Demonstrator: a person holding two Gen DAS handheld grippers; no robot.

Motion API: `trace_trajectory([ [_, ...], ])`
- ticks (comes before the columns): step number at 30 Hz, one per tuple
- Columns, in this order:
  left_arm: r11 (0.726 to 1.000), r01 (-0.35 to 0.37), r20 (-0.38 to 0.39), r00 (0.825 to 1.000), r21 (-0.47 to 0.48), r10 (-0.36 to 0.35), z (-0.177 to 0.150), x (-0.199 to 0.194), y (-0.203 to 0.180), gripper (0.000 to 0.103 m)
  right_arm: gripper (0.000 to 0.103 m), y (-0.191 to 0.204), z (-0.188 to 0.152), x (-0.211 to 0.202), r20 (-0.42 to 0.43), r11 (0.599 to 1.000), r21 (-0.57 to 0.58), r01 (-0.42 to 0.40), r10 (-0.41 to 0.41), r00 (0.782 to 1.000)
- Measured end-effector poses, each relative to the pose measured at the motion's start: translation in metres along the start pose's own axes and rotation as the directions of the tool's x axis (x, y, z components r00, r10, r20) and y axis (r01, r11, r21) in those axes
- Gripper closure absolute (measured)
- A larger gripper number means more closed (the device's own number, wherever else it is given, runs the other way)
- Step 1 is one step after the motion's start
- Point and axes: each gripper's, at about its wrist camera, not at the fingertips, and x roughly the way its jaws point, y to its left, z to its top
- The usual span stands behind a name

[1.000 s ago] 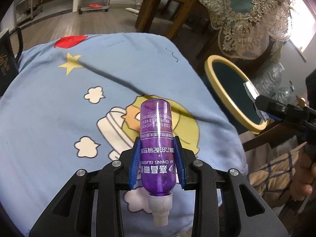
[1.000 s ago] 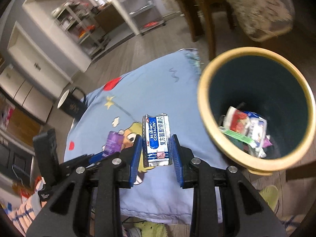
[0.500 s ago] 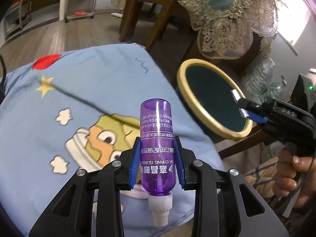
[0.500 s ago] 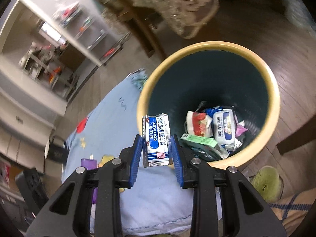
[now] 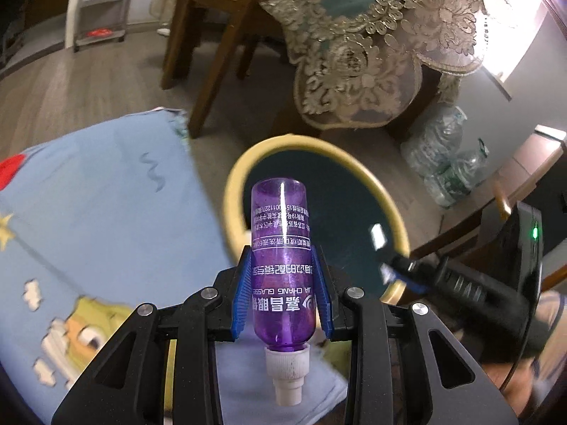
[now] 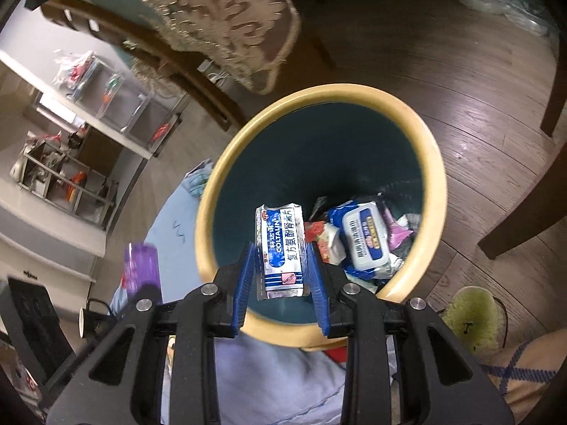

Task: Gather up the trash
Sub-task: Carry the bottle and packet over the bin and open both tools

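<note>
My left gripper (image 5: 281, 290) is shut on a purple plastic bottle (image 5: 281, 248) with a white cap, held near the rim of a round bin (image 5: 234, 191) with a cream rim and dark teal inside. My right gripper (image 6: 280, 272) is shut on a blue and white medicine packet (image 6: 281, 251), held over the mouth of the same bin (image 6: 434, 163). The bin holds several wrappers and a wipes pack (image 6: 365, 237). The right gripper also shows in the left wrist view (image 5: 393, 269), and the bottle in the right wrist view (image 6: 140, 265).
A blue cartoon cloth (image 5: 88, 194) covers the surface left of the bin. A wooden chair (image 5: 212, 35) and a lace-covered table (image 5: 372, 35) stand behind it. Clear plastic bottles (image 5: 446, 163) lie on the wood floor. A black mug (image 6: 90, 318) and a green slipper (image 6: 467, 318) sit nearby.
Both grippers moved toward the bin. The right gripper with the packet now hangs over the bin's mouth; the left gripper with the bottle has swung right, close to the rim.
</note>
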Motion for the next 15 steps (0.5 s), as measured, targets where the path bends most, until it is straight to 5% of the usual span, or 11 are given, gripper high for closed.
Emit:
trace_trajectory([
  [15, 0.999, -0.010, -0.115, 0.993, -0.038, 0.006, 0.024, 0.070, -0.008, 0.069, 0.072, -0.003, 0.002, 0.018, -0.024, 0.993, -0.057, 0.104, -0.105, 0.994],
])
